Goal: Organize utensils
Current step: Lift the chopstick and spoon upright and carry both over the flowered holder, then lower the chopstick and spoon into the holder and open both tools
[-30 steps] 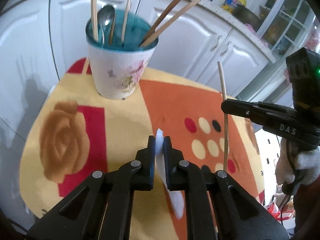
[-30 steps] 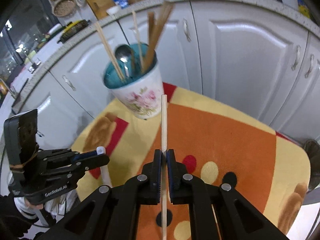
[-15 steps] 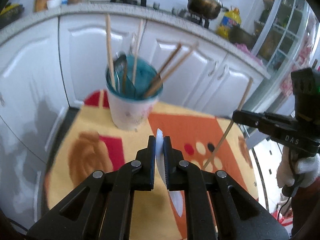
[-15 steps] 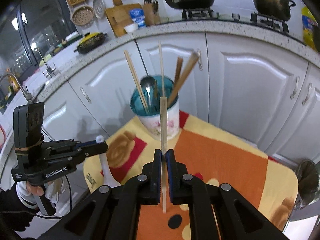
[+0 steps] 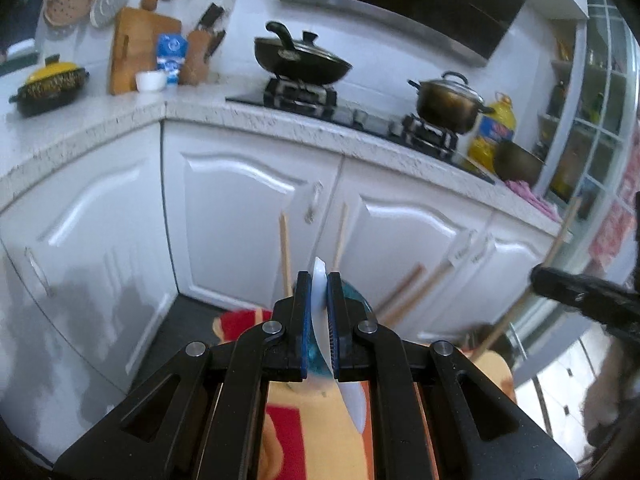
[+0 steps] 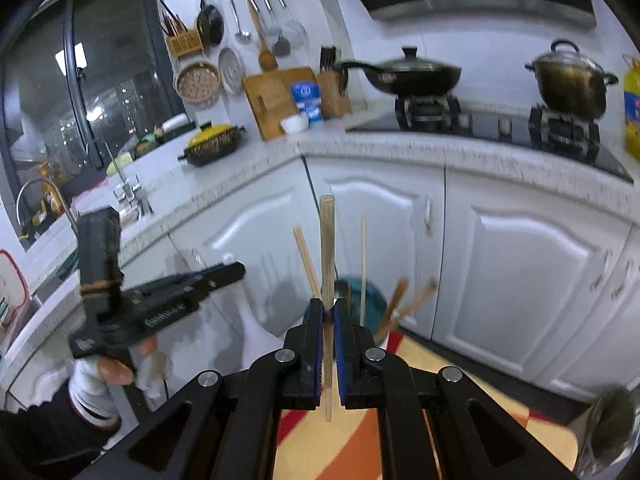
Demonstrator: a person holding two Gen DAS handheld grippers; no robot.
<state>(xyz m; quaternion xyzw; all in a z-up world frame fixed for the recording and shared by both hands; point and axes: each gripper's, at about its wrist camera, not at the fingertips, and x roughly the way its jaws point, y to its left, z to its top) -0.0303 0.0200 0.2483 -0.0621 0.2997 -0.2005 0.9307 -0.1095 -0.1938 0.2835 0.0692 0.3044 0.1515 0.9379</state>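
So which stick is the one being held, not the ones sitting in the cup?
Find the white cupboard doors under the stove, then the teal cup of utensils in front of them. Nearer the camera, the right hand-held gripper is shut on one pale wooden chopstick. It stands straight up, looks thickest and tallest, and hangs above the cloth, while the others lean inside the cup.

On the speckled countertop (image 5: 200, 114) I note a black lidded wok (image 5: 300, 60) on the gas hob (image 5: 300, 96) and a steel pot (image 5: 448, 100) on the second burner. A yellow oil bottle (image 5: 494, 128) stands beside it. A wooden cutting board (image 6: 276, 98) leans against the wall. White cabinet doors (image 6: 520, 272) run below.
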